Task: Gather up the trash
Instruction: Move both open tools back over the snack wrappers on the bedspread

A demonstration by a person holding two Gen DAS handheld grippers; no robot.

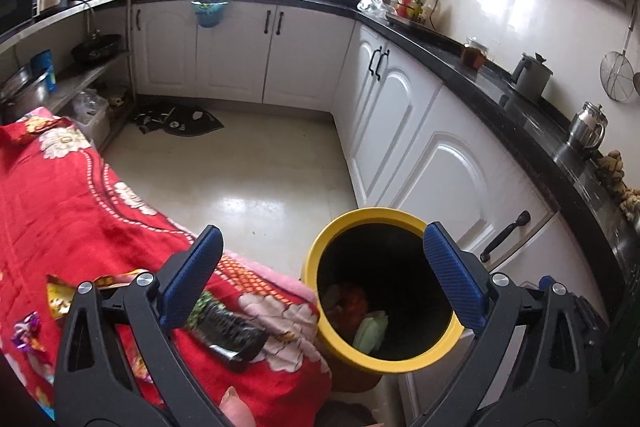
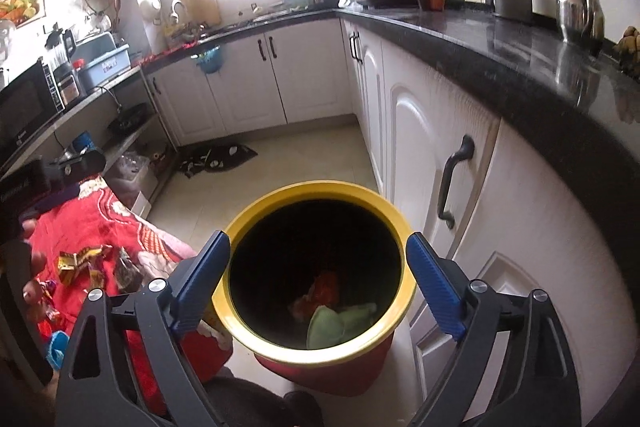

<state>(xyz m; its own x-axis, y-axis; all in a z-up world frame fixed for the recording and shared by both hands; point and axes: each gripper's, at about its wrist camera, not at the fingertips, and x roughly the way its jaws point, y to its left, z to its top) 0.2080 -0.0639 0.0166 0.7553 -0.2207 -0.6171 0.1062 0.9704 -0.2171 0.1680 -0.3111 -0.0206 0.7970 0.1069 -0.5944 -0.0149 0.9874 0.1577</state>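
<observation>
Several wrappers already lie in the bin (image 1: 383, 293), a round tub with a smooth yellow rim and dark inside, holding a red crinkled piece and a pale green one. In the left wrist view the left gripper (image 1: 320, 277) hangs with fingers wide and empty, and on the red flowered blanket (image 1: 80, 195) wait a glossy black packet (image 1: 232, 337) and a gold foil wrapper (image 1: 60, 297).

In the right wrist view the right gripper (image 2: 318, 285) is spread wide over the bin, empty, beside the white cabinet. More crumpled wrappers (image 2: 82, 261) (perhaps four) remain on the blanket.
</observation>
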